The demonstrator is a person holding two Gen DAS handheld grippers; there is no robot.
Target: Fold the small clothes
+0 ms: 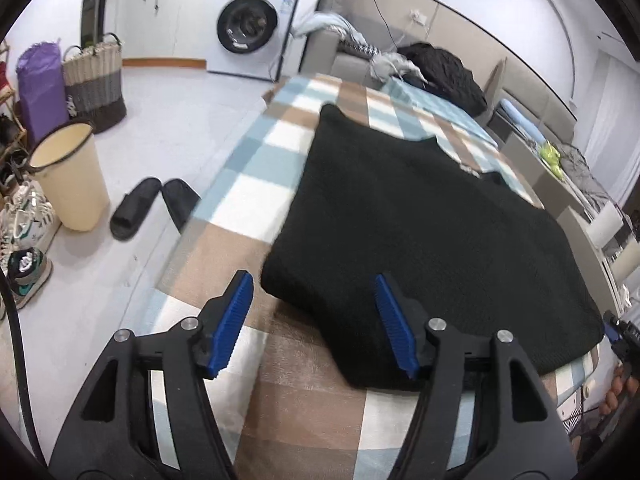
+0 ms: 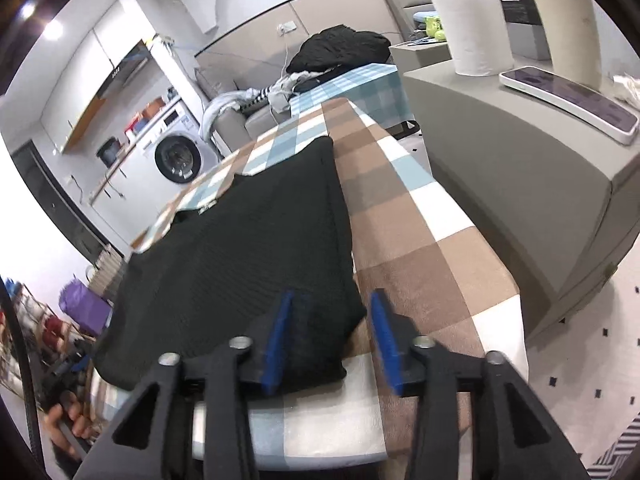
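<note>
Black garment (image 1: 420, 216) lying on blanket (image 1: 304, 408), far hem blurring | left gripper (image 1: 314, 322) gaping, holding nothing | right gripper (image 2: 330, 340) gaping around corner, grip unclear

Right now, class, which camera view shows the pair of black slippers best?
The left wrist view: the black slippers lie in plain sight on the floor beside the cream bin. The right wrist view shows nothing of them.

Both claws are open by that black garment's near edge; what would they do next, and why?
Probably close on the near corners. The black garment lies flat on the checked blanket, and the left gripper and right gripper each straddle a corner, gripping nothing.
</note>
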